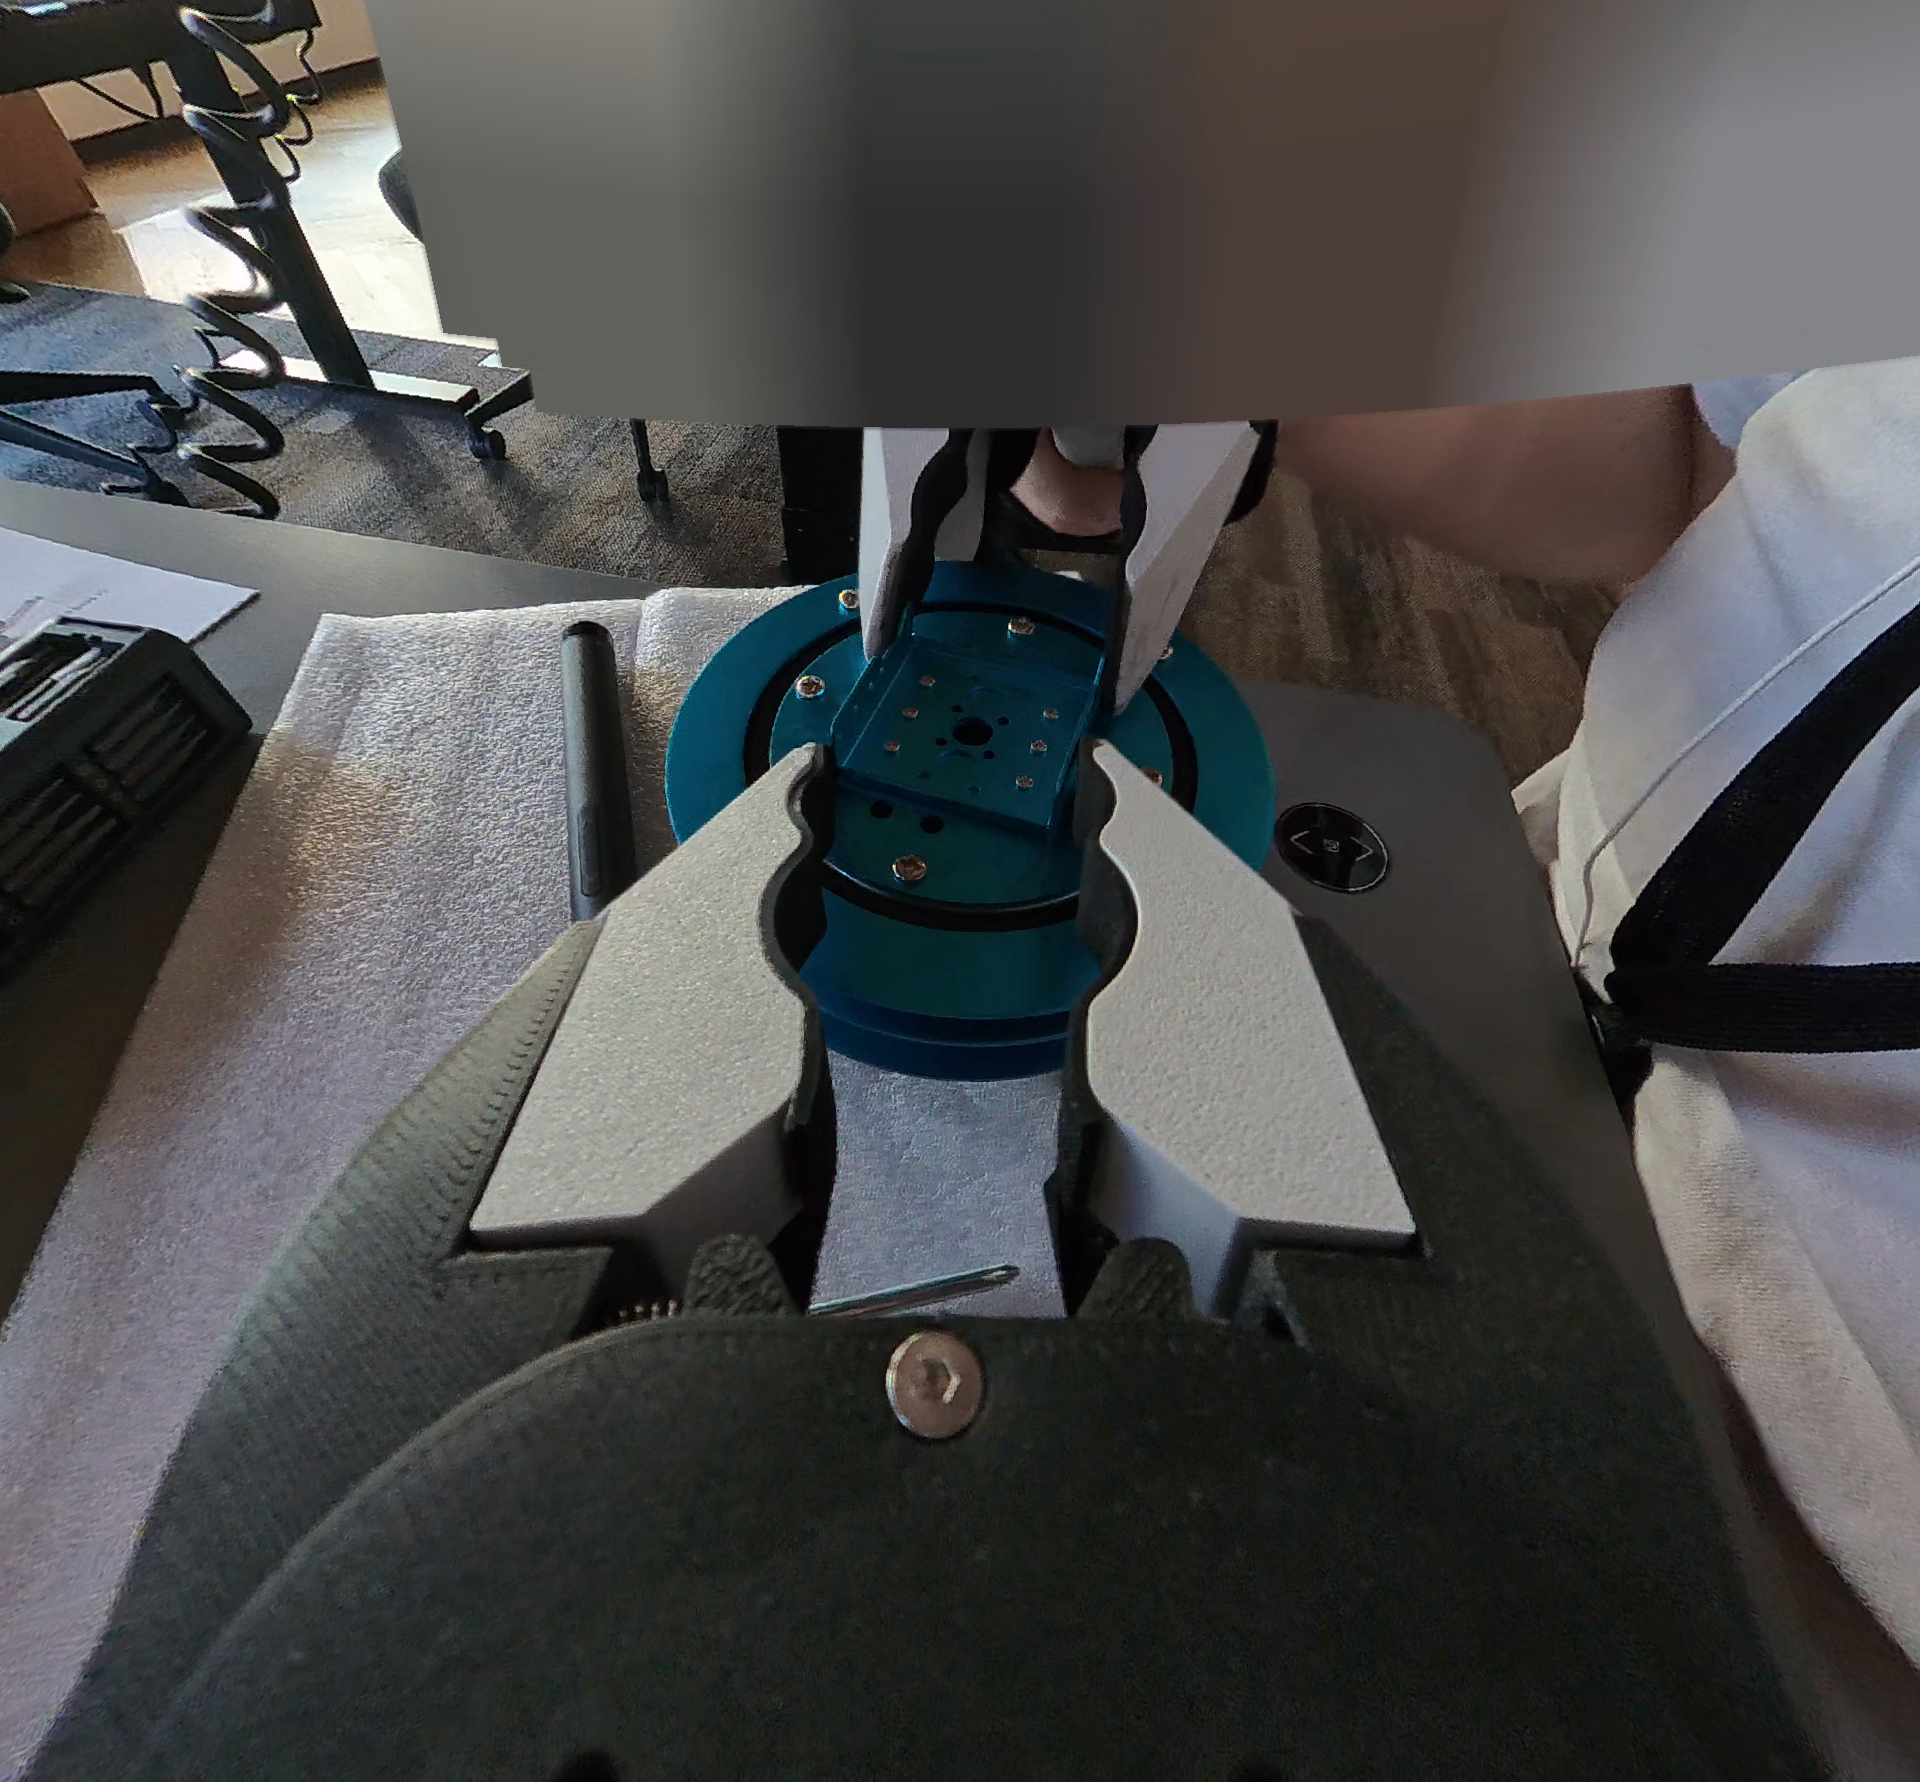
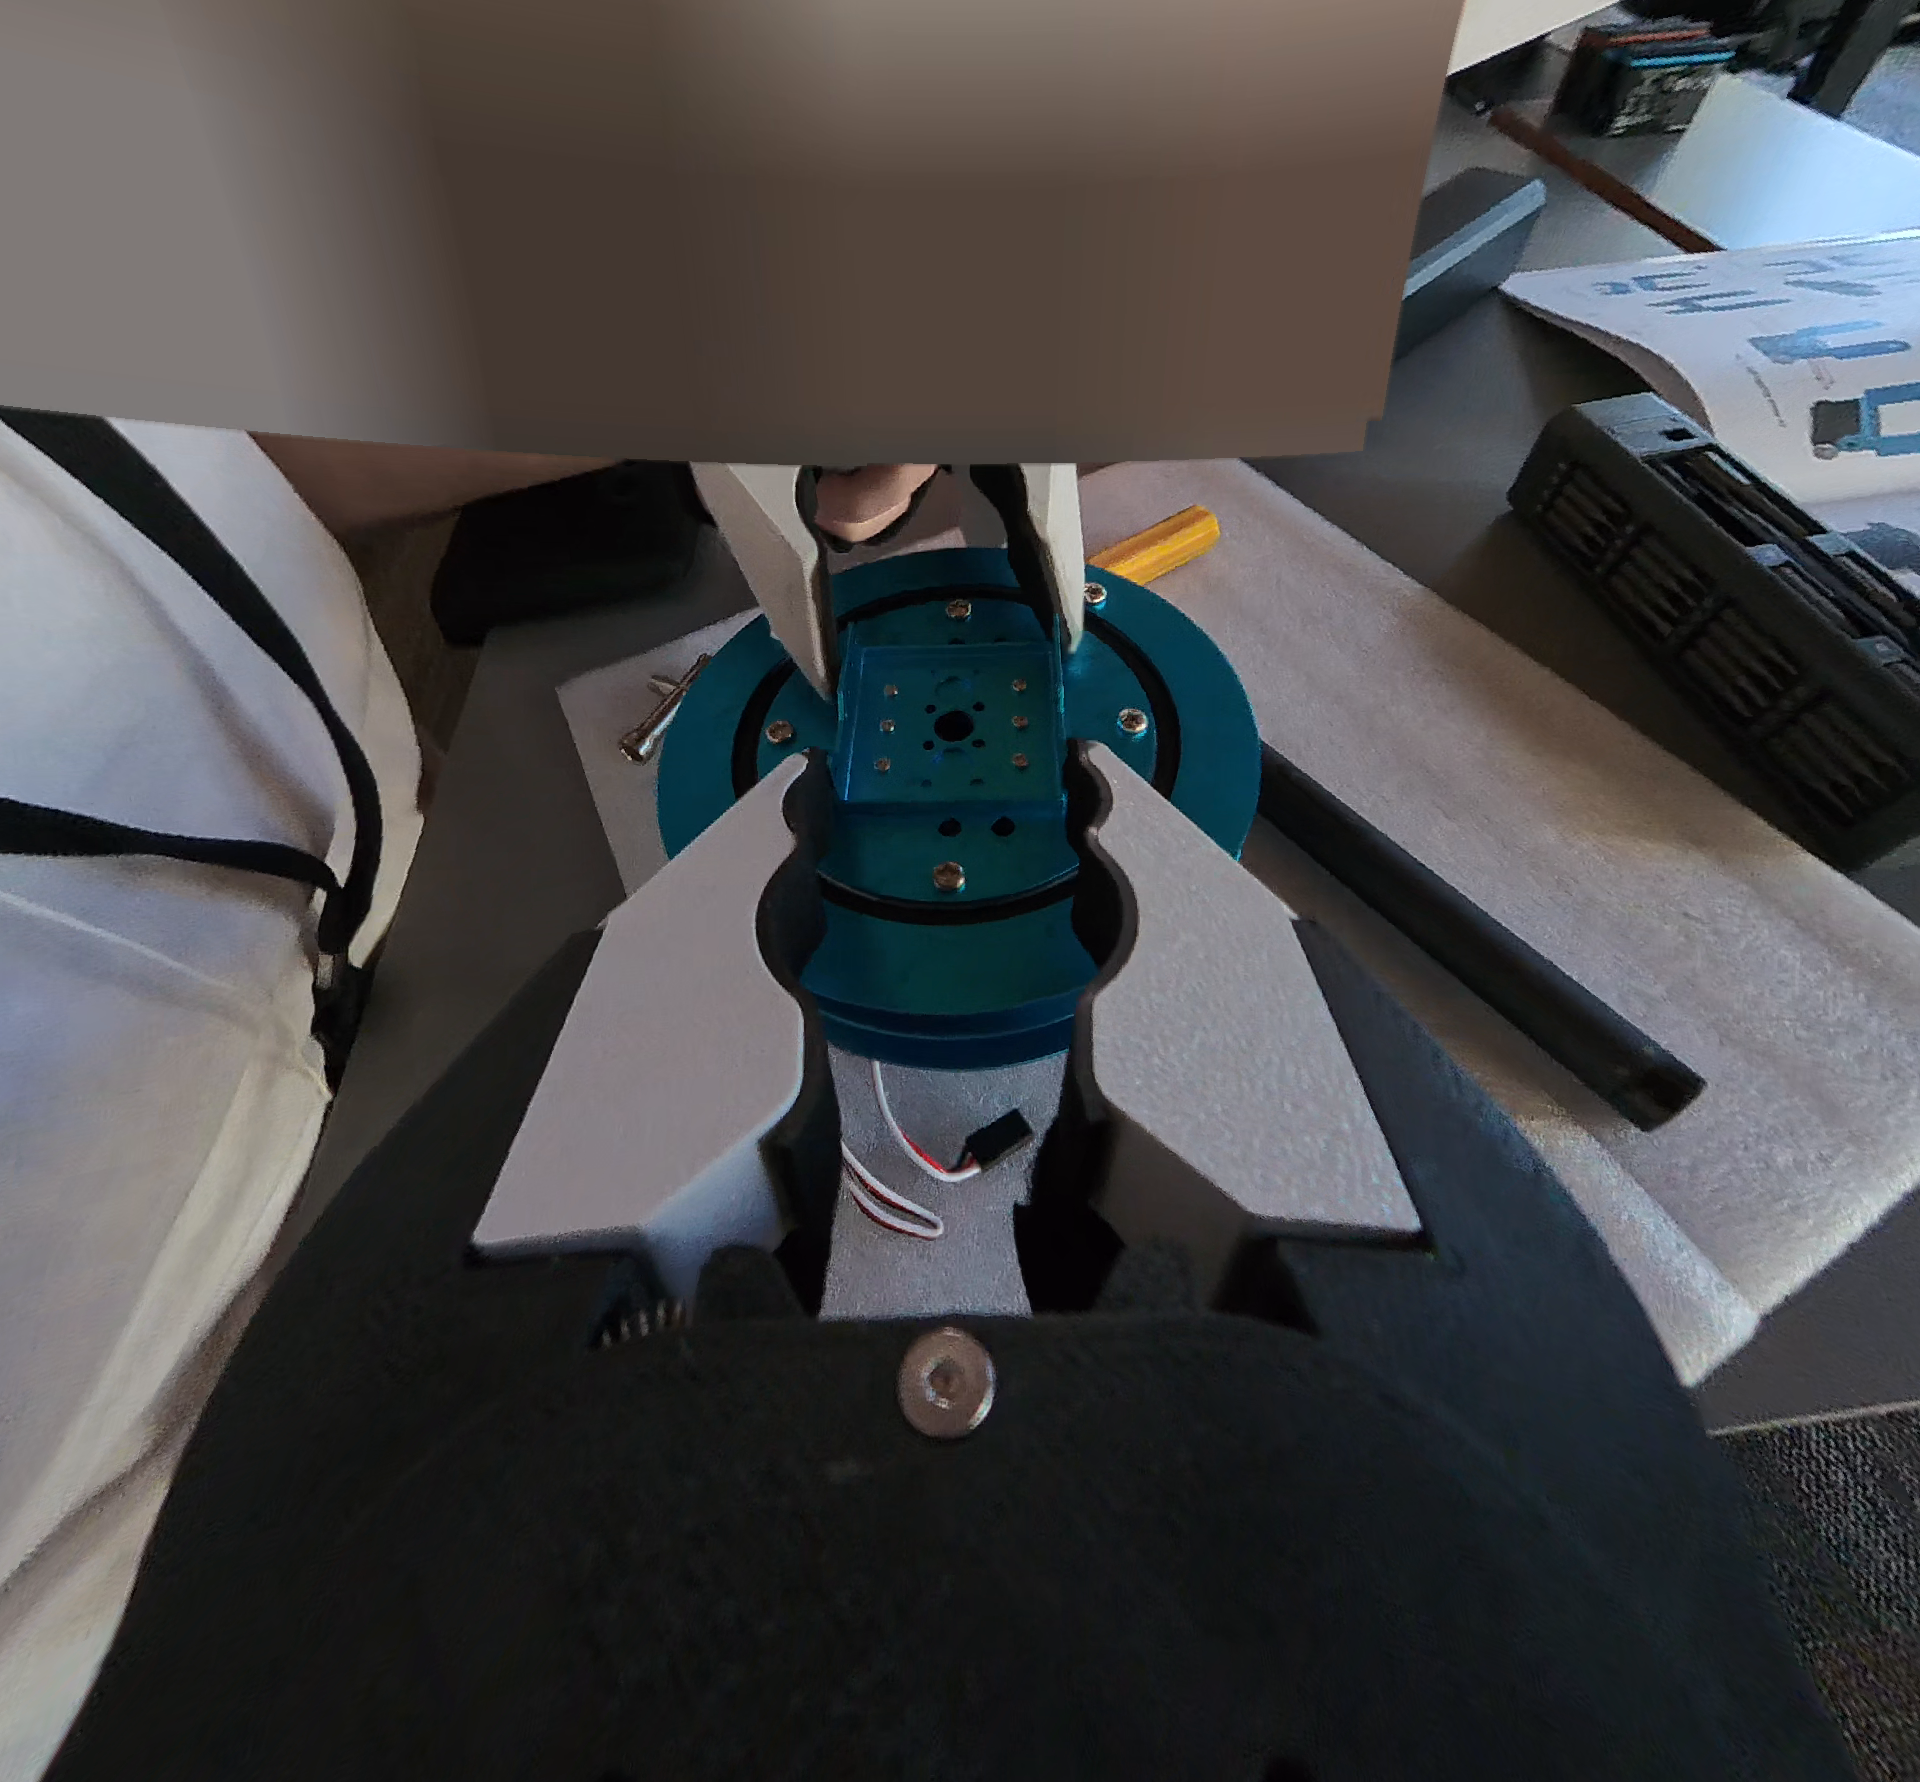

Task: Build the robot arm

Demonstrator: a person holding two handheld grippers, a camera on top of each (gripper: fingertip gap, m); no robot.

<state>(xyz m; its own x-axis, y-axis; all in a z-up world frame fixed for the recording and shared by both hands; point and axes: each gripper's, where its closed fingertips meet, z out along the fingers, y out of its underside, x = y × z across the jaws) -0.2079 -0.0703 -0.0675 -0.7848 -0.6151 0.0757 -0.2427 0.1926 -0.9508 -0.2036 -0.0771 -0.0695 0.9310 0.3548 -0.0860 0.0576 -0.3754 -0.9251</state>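
Observation:
A blue square bracket sits on top of a blue round turntable base on a white foam mat. My left gripper grips the bracket by its near sides, fingertips touching it. My right gripper comes from the far side and clamps the bracket's far corners. In the right wrist view the right gripper closes on the bracket above the base, with the left gripper opposite. A white wire with a black plug lies below the base.
A black screwdriver handle lies beside the base, also in the right wrist view. A black bit case, a printed booklet, a yellow piece and loose screws lie around. A person in a white shirt is close by. The grippers are tip to tip, or close to it.

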